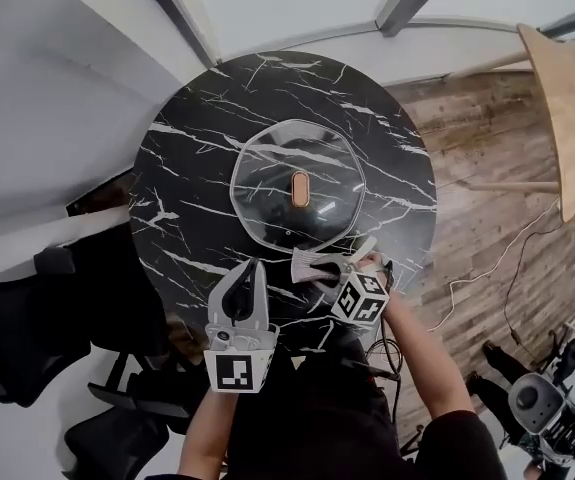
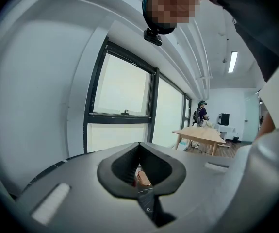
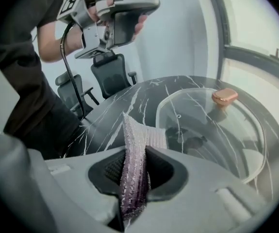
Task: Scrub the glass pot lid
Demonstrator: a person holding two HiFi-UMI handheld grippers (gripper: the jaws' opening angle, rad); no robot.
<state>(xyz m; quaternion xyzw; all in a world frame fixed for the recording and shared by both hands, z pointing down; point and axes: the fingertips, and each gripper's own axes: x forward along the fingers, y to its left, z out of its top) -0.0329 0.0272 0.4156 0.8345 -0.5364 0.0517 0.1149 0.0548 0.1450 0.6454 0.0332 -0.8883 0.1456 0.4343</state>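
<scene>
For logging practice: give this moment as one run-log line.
left hand-held gripper: shut, aloft | right hand-held gripper: shut on scrub cloth | glass lid: on table

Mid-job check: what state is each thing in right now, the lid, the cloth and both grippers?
glass pot lid: flat on the table, knob up.
scrub cloth: pinched upright, beside the lid's rim.
right gripper: shut on the scrub cloth.
left gripper: jaws together, raised off the table.
</scene>
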